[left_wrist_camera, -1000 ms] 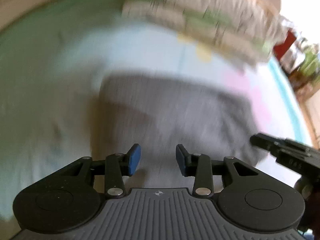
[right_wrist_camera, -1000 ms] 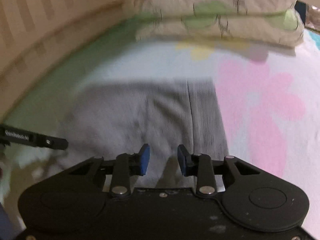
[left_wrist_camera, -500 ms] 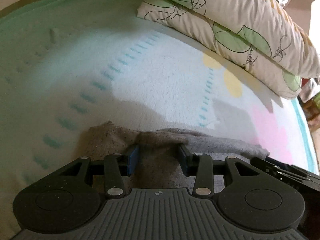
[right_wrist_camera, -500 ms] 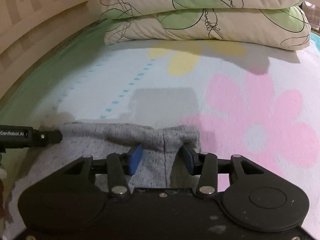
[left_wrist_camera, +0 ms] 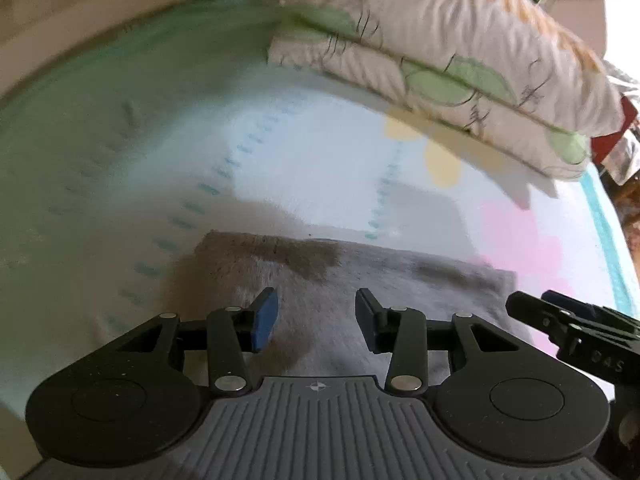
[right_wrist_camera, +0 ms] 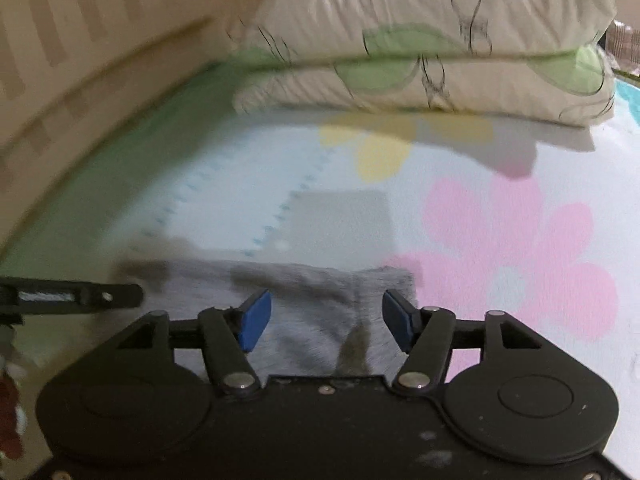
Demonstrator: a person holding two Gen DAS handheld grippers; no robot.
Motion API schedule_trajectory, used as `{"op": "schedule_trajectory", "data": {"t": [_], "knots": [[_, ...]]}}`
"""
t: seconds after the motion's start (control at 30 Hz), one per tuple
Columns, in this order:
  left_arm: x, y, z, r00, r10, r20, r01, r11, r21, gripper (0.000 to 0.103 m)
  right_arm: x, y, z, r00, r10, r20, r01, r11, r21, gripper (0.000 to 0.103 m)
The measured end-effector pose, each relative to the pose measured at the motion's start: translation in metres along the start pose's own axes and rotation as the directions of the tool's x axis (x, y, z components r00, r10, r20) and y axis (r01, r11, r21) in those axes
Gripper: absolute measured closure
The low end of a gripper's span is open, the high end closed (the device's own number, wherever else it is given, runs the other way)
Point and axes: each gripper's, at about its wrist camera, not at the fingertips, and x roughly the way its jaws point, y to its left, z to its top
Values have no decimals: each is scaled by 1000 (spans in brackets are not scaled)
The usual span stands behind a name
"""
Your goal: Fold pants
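The grey pants (left_wrist_camera: 380,280) lie folded flat on the bed sheet (left_wrist_camera: 312,160), their far edge straight. My left gripper (left_wrist_camera: 316,320) hovers over their left part, open, with nothing pinched between its blue pads. The right gripper's tip (left_wrist_camera: 580,328) shows at the right edge of the left wrist view. Seen from the right wrist, the pants (right_wrist_camera: 304,284) end at a seam near the pink flower print. My right gripper (right_wrist_camera: 326,320) is above that right end; its jaws are opening and the pads stand clear of the cloth. The left gripper's finger (right_wrist_camera: 80,296) pokes in from the left.
Two stacked leaf-print pillows (left_wrist_camera: 440,52) (right_wrist_camera: 420,60) lie at the head of the bed beyond the pants. A striped beige headboard or wall (right_wrist_camera: 60,40) runs along the left side. Cluttered furniture (left_wrist_camera: 624,148) stands past the bed's right edge.
Half a second ago both grippers pinched the raised far edge of the pants. Both have since let go and pulled back; the pants now lie flat, and the right jaws stand wider.
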Motion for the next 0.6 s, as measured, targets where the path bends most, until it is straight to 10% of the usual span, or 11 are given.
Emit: {"op": "schedule_trajectory", "data": {"t": [0.4, 0.6], "knots": [[-131, -29, -64, 972, 195, 129, -200, 979, 32, 56, -137, 44, -55, 994, 22, 104, -24, 1000, 14, 29], [-169, -29, -97, 970, 182, 159, -186, 982, 11, 53, -181, 61, -83, 992, 15, 122, -17, 1000, 17, 26]]}}
